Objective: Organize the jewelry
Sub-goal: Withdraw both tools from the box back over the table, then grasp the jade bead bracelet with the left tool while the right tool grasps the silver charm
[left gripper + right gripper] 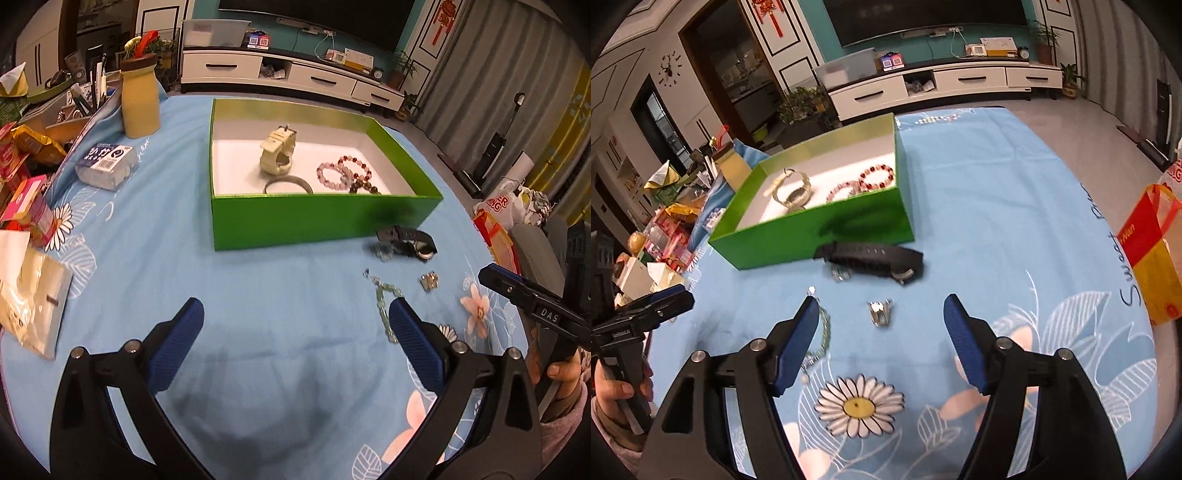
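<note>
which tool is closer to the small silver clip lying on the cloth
Right. The right tool is open with the silver clip just ahead of the gap between its fingers. The left tool, also open, sits off to the clip's left, over bare cloth.

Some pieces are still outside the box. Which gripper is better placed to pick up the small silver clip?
Right. The silver clip lies just ahead between the open right gripper fingers; the left gripper faces bare cloth.

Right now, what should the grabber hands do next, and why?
Probably lower the right gripper onto the small silver clip. Its jaws are open and empty with the clip lying between them on the cloth, outside the green box.
</note>
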`<state>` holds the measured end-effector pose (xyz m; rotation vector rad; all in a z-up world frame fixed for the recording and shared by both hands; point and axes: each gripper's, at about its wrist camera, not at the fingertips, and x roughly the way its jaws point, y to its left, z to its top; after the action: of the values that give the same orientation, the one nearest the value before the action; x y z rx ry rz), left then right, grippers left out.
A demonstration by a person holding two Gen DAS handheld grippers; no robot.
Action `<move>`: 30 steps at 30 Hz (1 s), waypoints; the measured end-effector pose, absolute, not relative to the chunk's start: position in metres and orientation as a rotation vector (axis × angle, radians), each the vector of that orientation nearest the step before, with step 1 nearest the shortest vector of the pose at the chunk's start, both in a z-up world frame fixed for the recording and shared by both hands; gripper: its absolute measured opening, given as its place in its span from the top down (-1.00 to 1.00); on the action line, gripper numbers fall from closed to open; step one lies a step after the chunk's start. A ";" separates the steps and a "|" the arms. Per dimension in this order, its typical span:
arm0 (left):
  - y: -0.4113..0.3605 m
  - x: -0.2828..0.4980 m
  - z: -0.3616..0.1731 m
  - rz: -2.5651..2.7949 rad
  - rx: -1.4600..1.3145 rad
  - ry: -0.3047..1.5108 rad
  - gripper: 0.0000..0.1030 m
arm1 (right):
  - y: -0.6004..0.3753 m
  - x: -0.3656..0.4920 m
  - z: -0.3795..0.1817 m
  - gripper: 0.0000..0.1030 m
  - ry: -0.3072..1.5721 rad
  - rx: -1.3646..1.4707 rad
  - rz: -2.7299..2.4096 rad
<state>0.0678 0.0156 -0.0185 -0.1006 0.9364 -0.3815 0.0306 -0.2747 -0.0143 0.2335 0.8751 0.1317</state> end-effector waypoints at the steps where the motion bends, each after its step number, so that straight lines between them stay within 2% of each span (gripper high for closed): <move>1: 0.015 0.065 -0.019 -0.384 -0.100 0.937 -0.96 | -0.274 0.028 -0.016 -0.37 0.880 0.228 0.130; 18: -0.018 0.048 -0.044 -0.452 -0.045 1.005 -0.96 | -0.269 0.018 -0.035 -0.37 0.921 0.185 0.108; 30: -0.062 0.064 -0.063 -0.520 -0.019 1.039 -0.95 | -0.270 0.020 -0.042 -0.37 0.914 0.185 0.115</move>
<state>0.0642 -0.0623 -0.0629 -0.0188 1.0391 -0.5203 0.0200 -0.2702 -0.0422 0.1847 0.9141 0.1146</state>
